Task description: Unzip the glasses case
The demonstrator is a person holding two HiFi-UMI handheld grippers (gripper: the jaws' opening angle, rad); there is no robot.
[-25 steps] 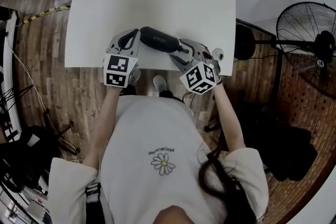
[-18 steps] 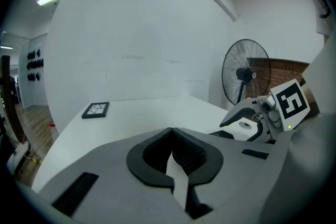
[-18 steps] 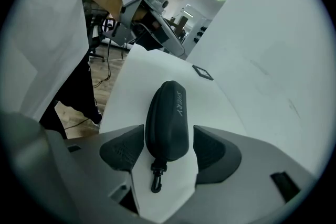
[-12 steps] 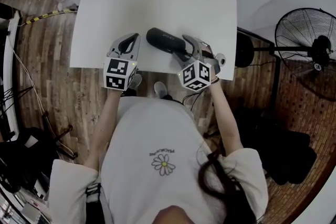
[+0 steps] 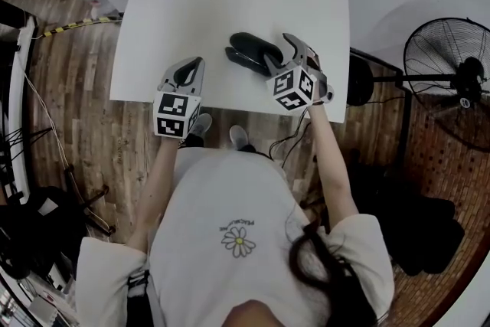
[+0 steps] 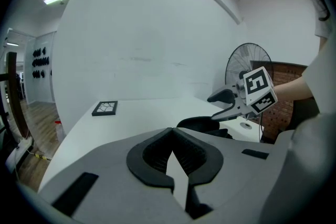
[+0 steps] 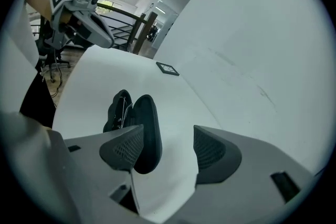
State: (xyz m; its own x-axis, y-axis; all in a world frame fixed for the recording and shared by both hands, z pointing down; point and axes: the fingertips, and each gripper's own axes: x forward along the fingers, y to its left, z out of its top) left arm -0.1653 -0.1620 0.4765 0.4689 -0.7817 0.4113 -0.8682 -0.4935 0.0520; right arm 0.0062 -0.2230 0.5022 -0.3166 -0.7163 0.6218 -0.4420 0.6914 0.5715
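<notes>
Black glasses case [image 5: 251, 54] gapes open mid-frame, looks light and stiff-shelled; I'd pinch a rim, right gripper [image 5: 280, 51] spread empty, left gripper [image 5: 190, 67] pressed together.

Left gripper [image 6: 170, 132]: jaws together, nothing between them, held well apart from the glasses case [image 5: 246, 51], on its left. Right gripper [image 7: 167, 147]: jaws wide apart, pads clear of the case, at its right end. Both grippers point forward and down. Left forearm [image 5: 157, 180] and right forearm [image 5: 329, 165] are extended.
</notes>
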